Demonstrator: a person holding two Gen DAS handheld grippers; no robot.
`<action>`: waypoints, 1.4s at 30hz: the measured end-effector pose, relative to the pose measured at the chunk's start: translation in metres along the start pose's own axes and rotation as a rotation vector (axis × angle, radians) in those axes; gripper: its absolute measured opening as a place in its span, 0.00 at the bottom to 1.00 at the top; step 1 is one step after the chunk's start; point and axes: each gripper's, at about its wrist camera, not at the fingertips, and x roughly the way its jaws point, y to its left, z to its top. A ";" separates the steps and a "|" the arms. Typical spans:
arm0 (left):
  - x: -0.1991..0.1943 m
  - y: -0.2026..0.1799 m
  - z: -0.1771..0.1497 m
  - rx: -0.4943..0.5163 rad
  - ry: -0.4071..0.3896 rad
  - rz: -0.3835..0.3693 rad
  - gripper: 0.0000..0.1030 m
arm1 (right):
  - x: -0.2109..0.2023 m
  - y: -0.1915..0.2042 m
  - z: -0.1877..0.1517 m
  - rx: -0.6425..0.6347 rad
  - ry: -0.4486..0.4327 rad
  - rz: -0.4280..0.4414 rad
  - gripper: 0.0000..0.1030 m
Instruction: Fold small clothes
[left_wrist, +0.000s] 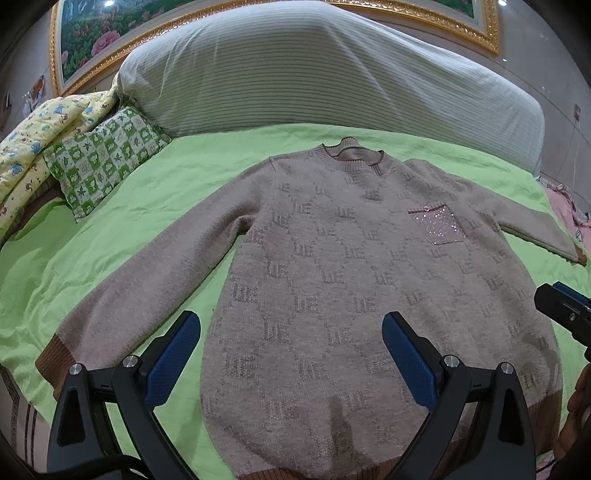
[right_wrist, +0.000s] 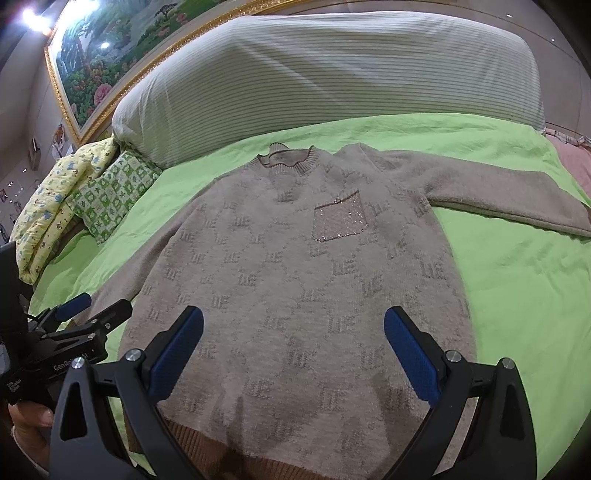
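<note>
Sweater (left_wrist: 351, 280) flat on green sheet (left_wrist: 110, 236) (checked pillow (left_wrist: 103, 162) beside); both grippers spread, empty

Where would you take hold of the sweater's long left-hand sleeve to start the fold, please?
Grip the brown ribbed cuff at the sleeve's end, coming in from the outer side with the open left gripper. The sweater lies flat, face up on the green sheet, its sleeve angled out from the body, so the cuff is a free edge to pinch and carry across the chest.
</note>
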 end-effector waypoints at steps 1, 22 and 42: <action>0.000 0.000 0.000 0.001 0.003 -0.002 0.96 | 0.000 0.000 0.000 0.001 -0.001 -0.001 0.95; 0.009 0.002 0.003 -0.038 0.053 -0.057 0.96 | 0.004 -0.002 0.002 0.016 0.007 0.004 0.95; 0.059 0.001 0.055 0.004 0.077 -0.071 0.96 | -0.001 -0.109 0.023 0.241 -0.040 -0.089 0.95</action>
